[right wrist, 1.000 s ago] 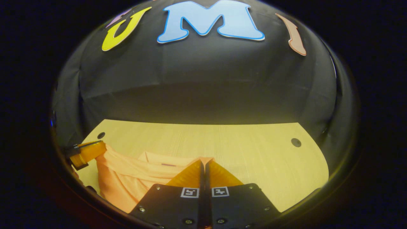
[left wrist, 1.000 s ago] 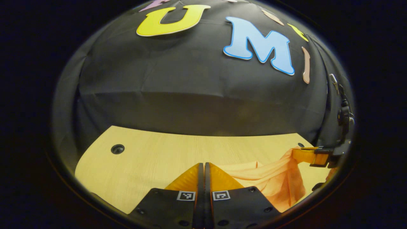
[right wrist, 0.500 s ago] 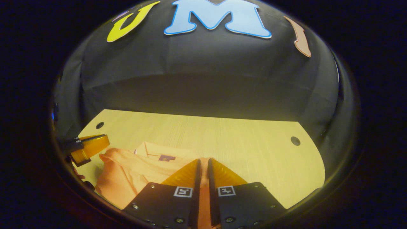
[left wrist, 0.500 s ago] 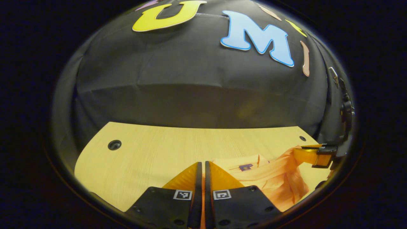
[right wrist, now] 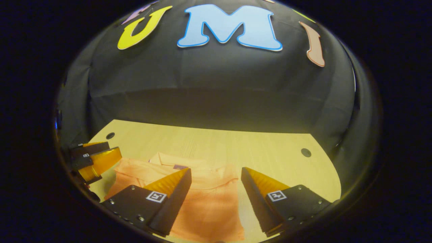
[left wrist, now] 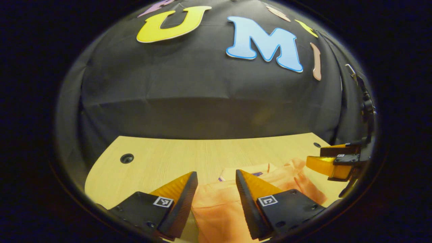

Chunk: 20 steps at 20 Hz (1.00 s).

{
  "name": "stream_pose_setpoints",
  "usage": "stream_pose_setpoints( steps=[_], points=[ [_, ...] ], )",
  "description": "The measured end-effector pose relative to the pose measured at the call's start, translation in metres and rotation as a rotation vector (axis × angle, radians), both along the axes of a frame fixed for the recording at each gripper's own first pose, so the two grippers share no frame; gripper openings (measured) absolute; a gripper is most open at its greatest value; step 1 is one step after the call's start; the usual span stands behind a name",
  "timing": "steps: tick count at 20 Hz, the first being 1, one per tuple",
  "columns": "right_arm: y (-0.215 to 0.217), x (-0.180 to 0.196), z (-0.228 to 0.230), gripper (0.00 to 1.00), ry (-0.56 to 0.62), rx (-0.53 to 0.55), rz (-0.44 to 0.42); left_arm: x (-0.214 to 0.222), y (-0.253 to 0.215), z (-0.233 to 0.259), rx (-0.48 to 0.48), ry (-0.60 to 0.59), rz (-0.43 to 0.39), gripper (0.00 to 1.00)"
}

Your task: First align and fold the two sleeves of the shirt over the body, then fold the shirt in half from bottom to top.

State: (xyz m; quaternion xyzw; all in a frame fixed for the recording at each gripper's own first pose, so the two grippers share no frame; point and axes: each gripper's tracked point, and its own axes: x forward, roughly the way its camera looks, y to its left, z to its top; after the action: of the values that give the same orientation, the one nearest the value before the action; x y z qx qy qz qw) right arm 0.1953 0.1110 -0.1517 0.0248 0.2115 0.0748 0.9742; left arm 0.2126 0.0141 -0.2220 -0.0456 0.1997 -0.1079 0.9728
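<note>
The orange shirt (left wrist: 216, 206) lies folded on the pale wooden table (left wrist: 162, 152), its collar (left wrist: 249, 167) toward the back. In the left gripper view my left gripper (left wrist: 216, 173) stands open just above the shirt's near part, with cloth showing in the gap but not pinched. My right gripper (left wrist: 334, 162) shows open at the far right, by the shirt's edge. In the right gripper view my right gripper (right wrist: 216, 170) is open over the shirt (right wrist: 209, 199), the collar (right wrist: 168, 158) lies beyond it, and the left gripper (right wrist: 98, 160) sits at the left edge.
The table (right wrist: 253, 148) has round cable holes (left wrist: 127, 158) (right wrist: 305, 152) near its back corners. The booth's black cloth wall (left wrist: 202, 101) rises right behind the table's back edge. Bare wood lies to the left of the shirt and behind it.
Both grippers were shut on the shirt's edge, held up; now both have opened and let go. The cloth has dropped flat over the body, just short of the collar.
</note>
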Motion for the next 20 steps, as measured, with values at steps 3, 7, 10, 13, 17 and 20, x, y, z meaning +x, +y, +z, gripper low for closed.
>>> stream_pose_setpoints(
  steps=[3,7,10,13,17,20],
  points=[
    [-0.006,-0.010,0.014,0.96,-0.034,0.011,-0.006,-0.013,-0.004,0.026,0.010,-0.052,-0.009,0.85],
    [-0.015,-0.035,0.042,0.96,-0.105,0.028,-0.006,-0.032,-0.008,0.060,0.007,-0.117,-0.003,0.88],
    [-0.026,-0.054,0.064,0.95,-0.165,0.034,-0.016,-0.051,-0.013,0.083,0.013,-0.168,0.004,0.92],
    [-0.037,-0.073,0.082,0.95,-0.212,0.044,-0.025,-0.067,-0.018,0.101,0.018,-0.207,0.013,0.95],
    [-0.054,-0.100,0.106,0.95,-0.283,0.050,-0.048,-0.090,-0.025,0.121,0.013,-0.258,0.027,0.95],
    [-0.066,-0.121,0.120,0.95,-0.320,0.064,-0.060,-0.109,-0.031,0.136,0.006,-0.286,0.040,0.94]
  ],
)
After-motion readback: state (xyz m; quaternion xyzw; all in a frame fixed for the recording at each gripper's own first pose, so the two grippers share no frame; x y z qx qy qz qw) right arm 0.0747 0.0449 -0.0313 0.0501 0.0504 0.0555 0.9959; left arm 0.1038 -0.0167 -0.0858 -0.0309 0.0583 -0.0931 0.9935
